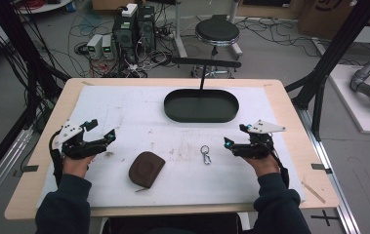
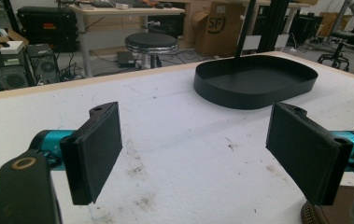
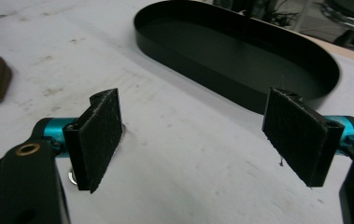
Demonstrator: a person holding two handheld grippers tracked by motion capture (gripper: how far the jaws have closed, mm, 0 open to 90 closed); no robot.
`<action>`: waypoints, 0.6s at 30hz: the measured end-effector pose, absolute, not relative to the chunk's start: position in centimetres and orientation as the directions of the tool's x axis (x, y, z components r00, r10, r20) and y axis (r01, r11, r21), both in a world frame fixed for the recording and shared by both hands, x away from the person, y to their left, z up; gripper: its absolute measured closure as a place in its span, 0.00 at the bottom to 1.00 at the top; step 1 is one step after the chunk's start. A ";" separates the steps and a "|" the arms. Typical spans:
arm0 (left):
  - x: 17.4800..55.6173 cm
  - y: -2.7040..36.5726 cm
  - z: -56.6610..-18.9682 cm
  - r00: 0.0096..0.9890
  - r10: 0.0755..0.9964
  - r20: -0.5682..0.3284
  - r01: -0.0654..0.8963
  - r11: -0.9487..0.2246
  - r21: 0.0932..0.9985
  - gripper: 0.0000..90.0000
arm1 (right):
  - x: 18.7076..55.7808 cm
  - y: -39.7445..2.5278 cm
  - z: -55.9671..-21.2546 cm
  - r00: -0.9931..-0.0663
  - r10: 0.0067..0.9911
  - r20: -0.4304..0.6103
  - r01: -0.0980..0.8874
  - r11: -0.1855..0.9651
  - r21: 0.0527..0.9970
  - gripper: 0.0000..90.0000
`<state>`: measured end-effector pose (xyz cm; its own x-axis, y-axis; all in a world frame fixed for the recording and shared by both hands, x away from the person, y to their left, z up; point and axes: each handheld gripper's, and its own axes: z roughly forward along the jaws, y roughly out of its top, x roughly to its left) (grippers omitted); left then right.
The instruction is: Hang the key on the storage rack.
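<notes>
Left gripper [image 1: 103,130] and right gripper [image 1: 235,136] are hovering over the white mat [image 1: 124,112], jaws spread, gripping nothing. Brown pouch [image 1: 146,168] and metal clip [image 1: 205,154] are lying between them; black tray [image 1: 201,106] is sitting beyond.

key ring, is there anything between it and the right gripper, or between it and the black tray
Nothing visible does. The key ring lies on bare white mat just left of the open right gripper, with only mat between them. Toward the black tray beyond it the mat is also bare; the brown pouch lies off to the left.

Even, soft indoor light; slight blur.
</notes>
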<state>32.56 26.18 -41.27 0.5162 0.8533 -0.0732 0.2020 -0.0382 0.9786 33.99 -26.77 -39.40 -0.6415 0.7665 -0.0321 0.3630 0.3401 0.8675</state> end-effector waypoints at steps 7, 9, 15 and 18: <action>32.6 26.3 -41.4 0.512 0.855 -0.082 0.207 -0.030 0.978 0.20 | 34.5 -24.8 -40.1 -0.679 0.734 0.006 0.384 0.349 0.855 0.31; 32.6 26.4 -41.4 0.512 0.855 -0.084 0.208 -0.029 0.978 0.20 | 34.7 -24.2 -40.5 -0.687 0.726 0.014 0.389 0.351 0.852 0.31; 32.6 26.4 -41.6 0.514 0.854 -0.084 0.215 -0.034 0.976 0.21 | 35.1 -23.1 -41.3 -0.707 0.707 0.010 0.399 0.386 0.832 0.45; 32.6 26.4 -41.6 0.513 0.855 -0.083 0.220 -0.038 0.975 0.21 | 35.6 -22.4 -42.2 -0.733 0.679 0.039 0.434 0.423 0.795 0.52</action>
